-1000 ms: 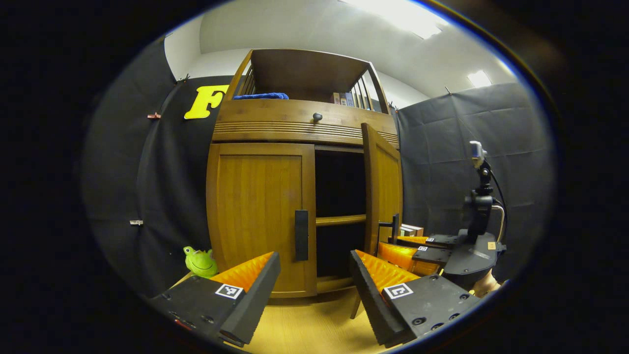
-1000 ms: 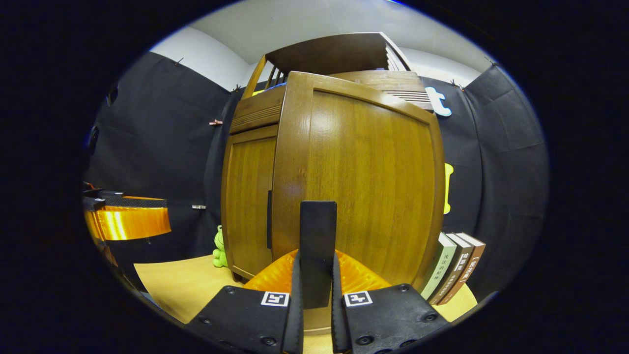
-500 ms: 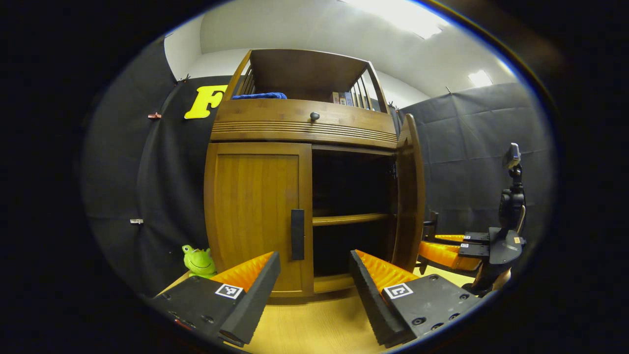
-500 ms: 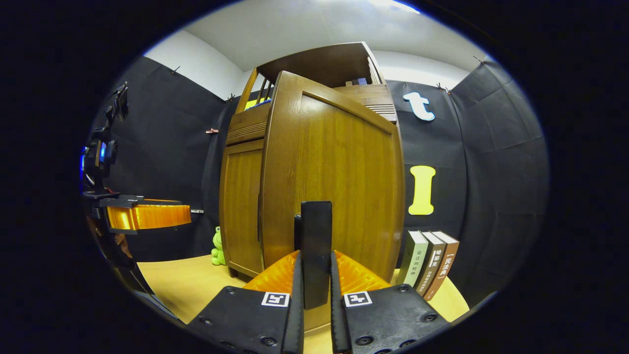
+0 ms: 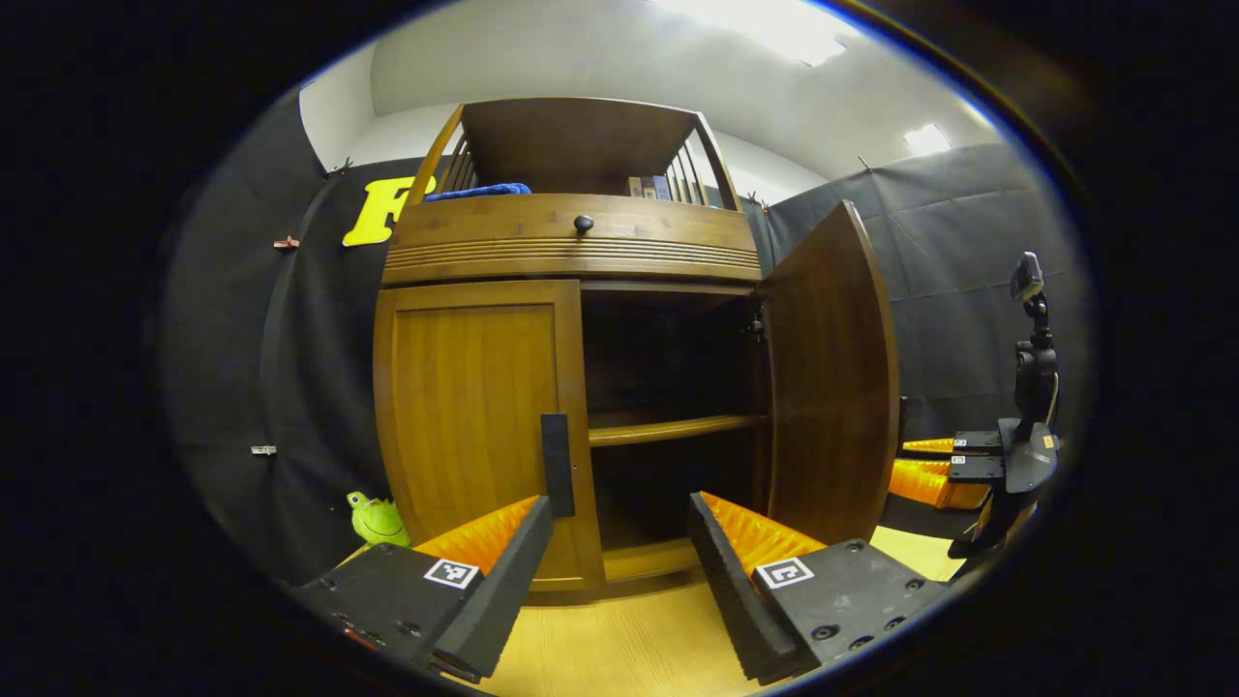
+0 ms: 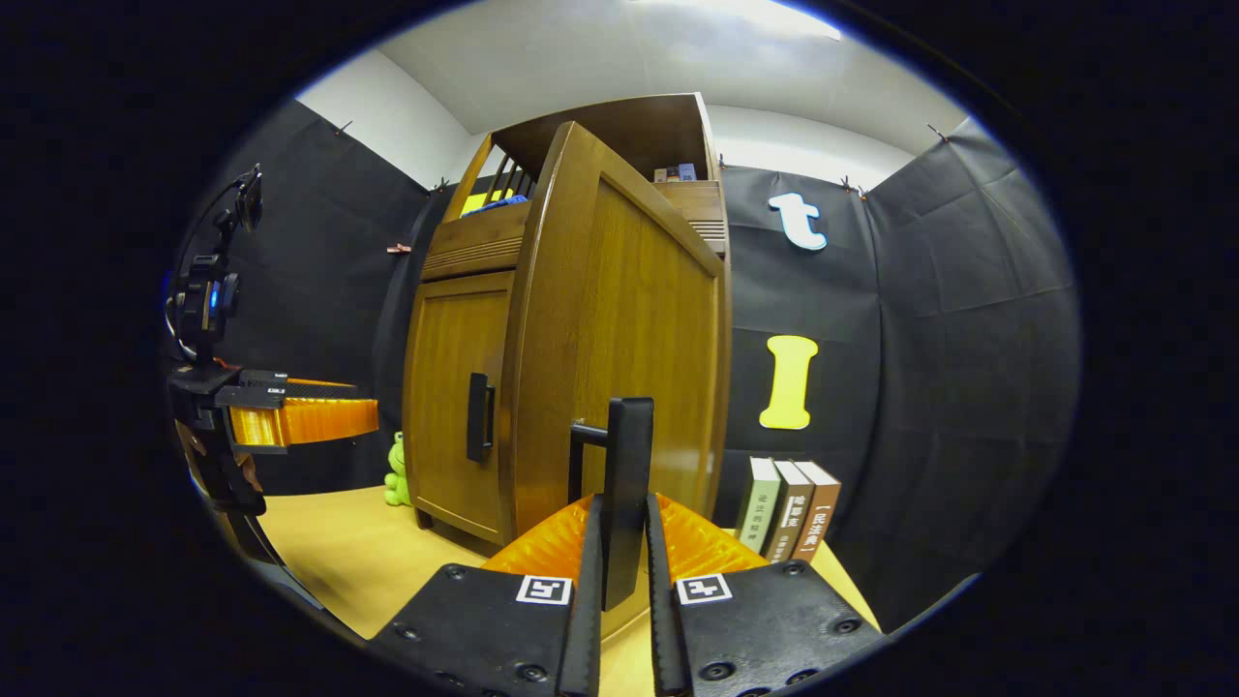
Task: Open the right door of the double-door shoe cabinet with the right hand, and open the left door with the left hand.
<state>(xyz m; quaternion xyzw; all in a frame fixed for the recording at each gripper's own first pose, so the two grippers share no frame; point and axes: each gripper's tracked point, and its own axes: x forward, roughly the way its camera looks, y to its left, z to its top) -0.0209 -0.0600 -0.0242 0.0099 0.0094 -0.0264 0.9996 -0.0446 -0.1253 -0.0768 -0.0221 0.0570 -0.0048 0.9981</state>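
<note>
The wooden shoe cabinet (image 5: 571, 261) stands ahead in the left gripper view. Its left door (image 5: 469, 416) is closed, with a black bar handle (image 5: 556, 465) on its inner edge. The right door (image 5: 832, 387) stands swung wide, showing a dark inside with a shelf (image 5: 668, 429). My left gripper (image 5: 619, 508) is open, a little short of the left door's handle and slightly to its right. In the right gripper view, my right gripper (image 6: 624, 503) is shut on the right door's black handle (image 6: 629, 455), with the right door (image 6: 619, 339) just beyond. The left gripper (image 6: 290, 421) hovers far left there.
A green frog toy (image 5: 377, 520) sits by the cabinet's left foot. Three books (image 6: 789, 508) stand beside the cabinet, behind the open door. A drawer with a round knob (image 5: 584, 224) runs above the doors. The cabinet rests on a light wooden surface (image 5: 629, 649).
The right door has swung from partly open to wide open with my right gripper still on its handle. My left gripper has stayed open and shifted only slightly.
</note>
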